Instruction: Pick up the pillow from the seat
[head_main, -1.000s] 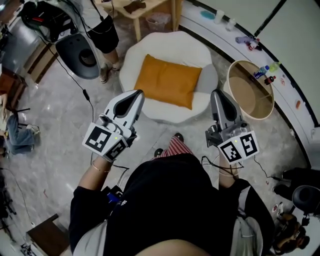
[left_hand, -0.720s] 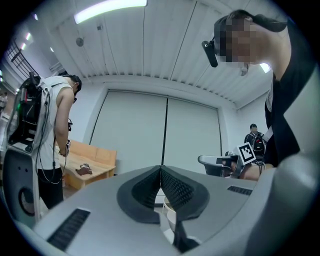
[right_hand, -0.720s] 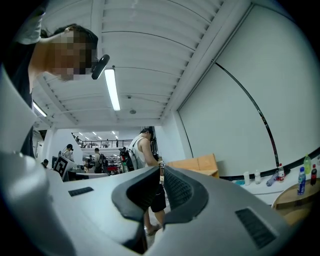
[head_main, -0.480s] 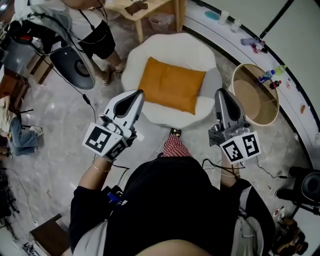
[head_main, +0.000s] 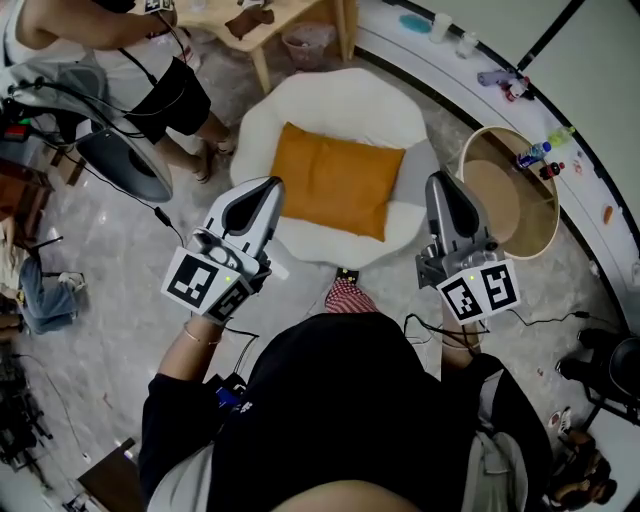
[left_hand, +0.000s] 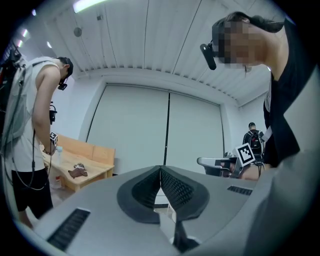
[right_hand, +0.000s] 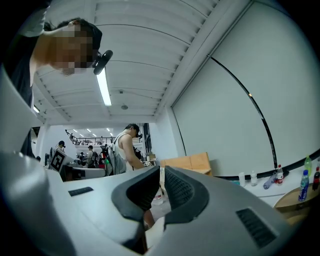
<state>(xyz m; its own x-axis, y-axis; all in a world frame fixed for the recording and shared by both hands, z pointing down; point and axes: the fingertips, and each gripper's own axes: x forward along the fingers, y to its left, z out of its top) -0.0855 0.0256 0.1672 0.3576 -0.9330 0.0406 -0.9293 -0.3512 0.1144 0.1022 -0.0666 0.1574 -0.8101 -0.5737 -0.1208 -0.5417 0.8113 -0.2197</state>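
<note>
Both the left gripper (head_main: 270, 186) and right gripper (head_main: 438, 180), jaws closed and empty, have edged nearer the white round cushioned seat (head_main: 345, 98); the orange fabric pillow (head_main: 335, 180) lies untouched on it, approach only

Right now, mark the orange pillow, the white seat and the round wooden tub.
orange pillow (head_main: 335, 180), head view, middle of its top face.
white seat (head_main: 345, 95), head view, bare cushion beyond the pillow.
round wooden tub (head_main: 500, 198), head view, bare inner floor.
</note>
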